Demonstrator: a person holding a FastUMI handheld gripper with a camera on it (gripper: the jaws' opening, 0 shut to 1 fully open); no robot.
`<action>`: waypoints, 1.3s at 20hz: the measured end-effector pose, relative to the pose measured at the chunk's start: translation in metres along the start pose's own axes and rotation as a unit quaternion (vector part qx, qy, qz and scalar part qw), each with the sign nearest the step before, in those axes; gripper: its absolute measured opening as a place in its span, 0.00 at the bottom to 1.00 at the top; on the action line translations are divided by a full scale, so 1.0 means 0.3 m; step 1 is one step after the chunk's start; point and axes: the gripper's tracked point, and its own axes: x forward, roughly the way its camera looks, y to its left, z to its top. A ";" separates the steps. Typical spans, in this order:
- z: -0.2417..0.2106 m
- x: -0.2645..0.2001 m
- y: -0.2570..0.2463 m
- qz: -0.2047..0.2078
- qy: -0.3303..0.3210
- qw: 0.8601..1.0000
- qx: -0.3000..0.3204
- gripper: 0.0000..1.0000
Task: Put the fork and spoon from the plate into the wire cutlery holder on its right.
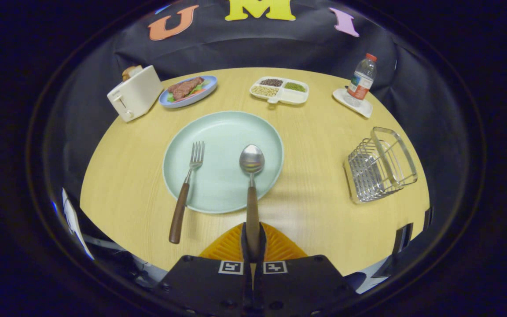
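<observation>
A pale green plate (231, 127) lies in the middle of the round wooden table. A fork (186, 190) with a brown handle rests on the plate's left side, its handle reaching out over the rim onto the table. A spoon (252, 176) with a brown handle points away from me, bowl over the plate's right part. My gripper (252, 244) is shut on the end of the spoon's handle, both fingers pressing on it. The wire cutlery holder (379, 165) stands to the right of the plate, well beyond the fingers, with nothing visible inside.
A cream toaster (134, 93) with bread stands at the back left beside a blue plate of food (188, 91). A white divided dish of beans (280, 90) sits behind the green plate. A water bottle (361, 81) stands on a coaster at the back right.
</observation>
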 end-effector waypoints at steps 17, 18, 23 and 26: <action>0.056 -0.307 -0.406 -0.002 -0.100 0.994 0.052 0.01; 0.058 -0.318 -0.440 -0.008 -0.105 0.993 0.057 0.02; 0.050 -0.354 -0.564 -0.024 -0.115 0.990 0.073 0.01; 0.040 -0.347 -0.600 -0.023 -0.111 0.990 0.083 0.02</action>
